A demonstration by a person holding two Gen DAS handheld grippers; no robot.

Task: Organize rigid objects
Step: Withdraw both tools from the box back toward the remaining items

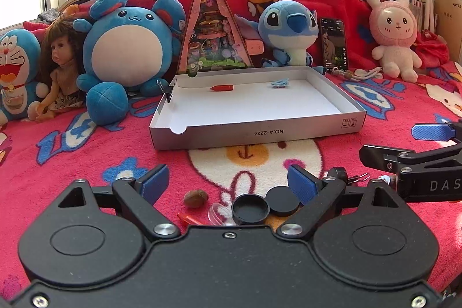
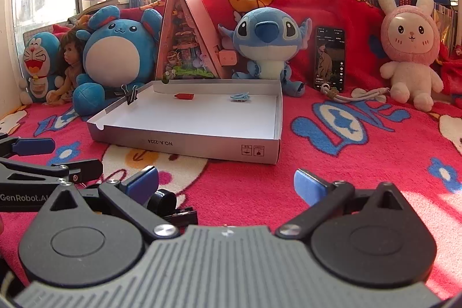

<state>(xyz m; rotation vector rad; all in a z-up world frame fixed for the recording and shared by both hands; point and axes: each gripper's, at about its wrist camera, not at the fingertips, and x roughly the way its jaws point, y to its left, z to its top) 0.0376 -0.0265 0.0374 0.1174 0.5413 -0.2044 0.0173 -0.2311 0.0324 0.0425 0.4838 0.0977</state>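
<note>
A shallow white box tray lies on the red blanket. Inside it are a small red bottle and a light blue hair clip. My left gripper is open and empty, low over a cluster of small items: a brown nut, a black cap, a black disc, a clear plastic piece and an orange-red piece. My right gripper is open and empty over bare blanket; a black cap lies by its left finger.
Plush toys, a doll, a triangular pink diorama and an upright phone line the back. A binder clip sits on the tray's left wall. The right gripper's fingers reach in at the right of the left wrist view.
</note>
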